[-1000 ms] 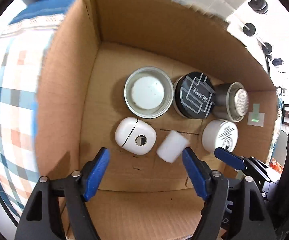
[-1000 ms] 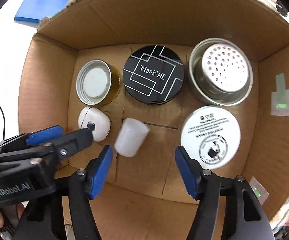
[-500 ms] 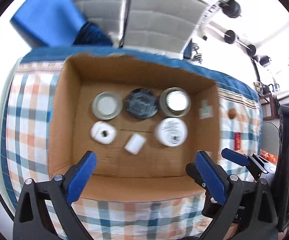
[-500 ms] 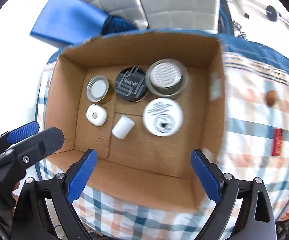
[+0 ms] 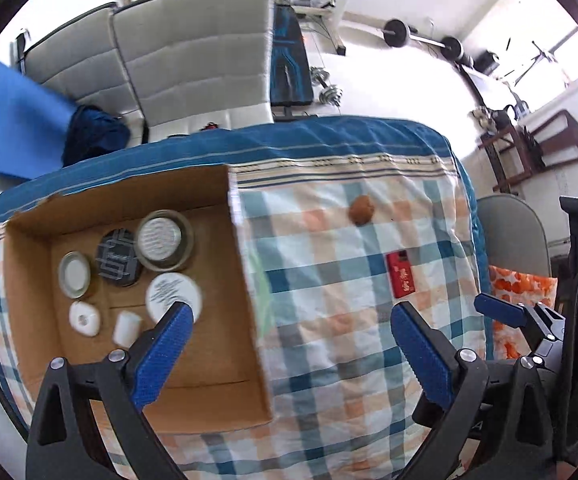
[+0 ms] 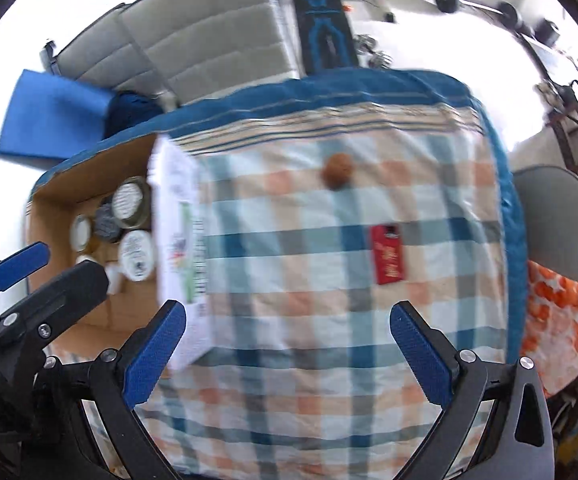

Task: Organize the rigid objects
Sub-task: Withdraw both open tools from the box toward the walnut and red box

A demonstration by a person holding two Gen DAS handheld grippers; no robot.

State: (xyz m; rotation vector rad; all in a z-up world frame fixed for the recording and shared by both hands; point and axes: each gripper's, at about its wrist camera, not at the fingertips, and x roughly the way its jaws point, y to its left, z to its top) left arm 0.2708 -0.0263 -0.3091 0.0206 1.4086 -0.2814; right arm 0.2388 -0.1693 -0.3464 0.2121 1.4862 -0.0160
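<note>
A cardboard box (image 5: 233,368) stands on the left of a checked cloth and holds several round tins and small white items, among them a white cream jar (image 5: 169,294), a black tin (image 5: 117,262) and a steel strainer (image 5: 163,240). A brown round object (image 5: 361,209) and a red flat pack (image 5: 401,276) lie on the cloth right of the box. They also show in the right wrist view, the brown object (image 6: 337,176) and the red pack (image 6: 388,254). My left gripper (image 5: 289,344) is open and empty above the box's right wall. My right gripper (image 6: 288,346) is open and empty above the cloth.
The cloth (image 5: 349,360) covers a table with a blue border (image 5: 329,132). A grey padded sofa (image 5: 193,60) and a blue mat (image 5: 9,128) lie beyond it. A grey chair (image 5: 517,236) with an orange patterned cushion (image 5: 521,296) stands to the right. Weights lie behind.
Both grippers have risen out of the box and swung right. The box has shifted to the left of both views and the cloth with the brown object and red pack has come into sight.
</note>
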